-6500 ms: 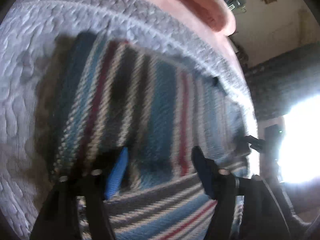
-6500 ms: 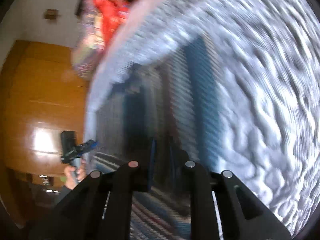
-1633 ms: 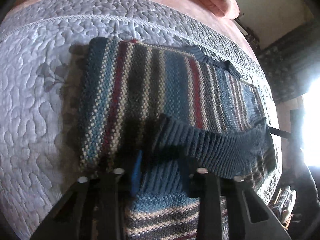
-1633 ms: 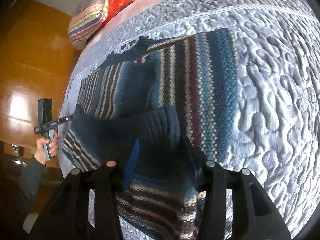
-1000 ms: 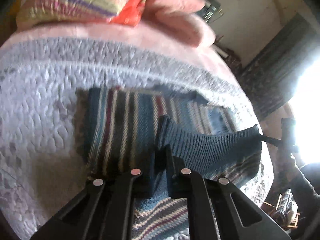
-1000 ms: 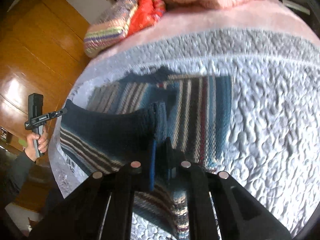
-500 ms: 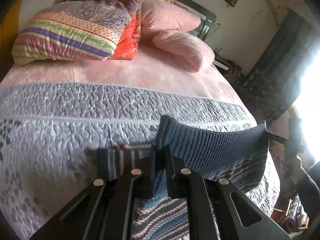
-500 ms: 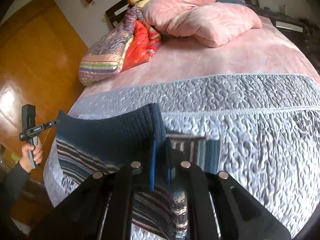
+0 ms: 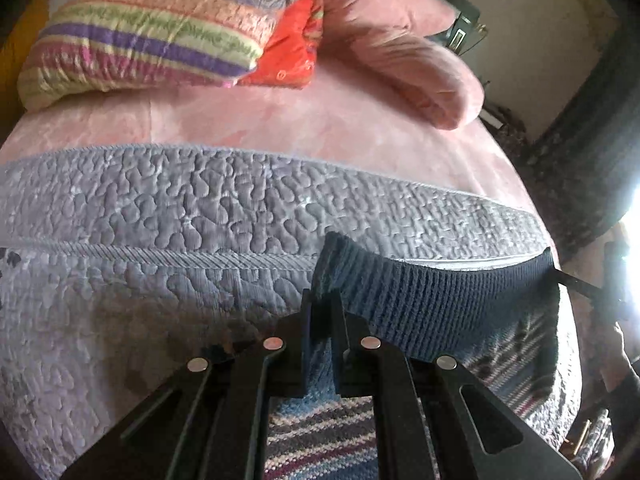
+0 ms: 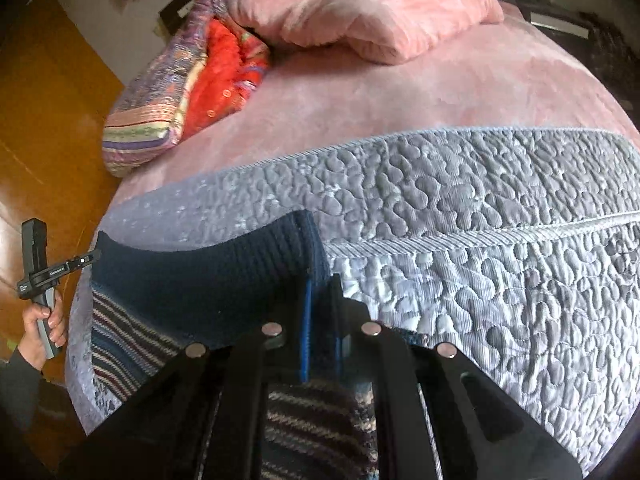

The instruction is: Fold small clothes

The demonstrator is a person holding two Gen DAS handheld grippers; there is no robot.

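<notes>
Left gripper (image 9: 322, 312) and right gripper (image 10: 320, 292) each pinch one end of the striped knit sweater's (image 9: 432, 304) ribbed navy hem, held taut above the bubbly grey quilt (image 9: 168, 216). At 12 o'clock, plush pink pillows (image 10: 360, 8).

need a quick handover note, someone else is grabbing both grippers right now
Left gripper: shut on one end of the sweater's dark ribbed hem.
Right gripper: shut on the other end of the same hem.
The hem is lifted and stretched between the two grippers above the grey quilt; the striped body hangs below toward the near edge of the bed.
Done: both ends of the hem gripped and raised.
Left: probably carry the hem forward, lay it down to make the fold, release, then finish folding.
</notes>
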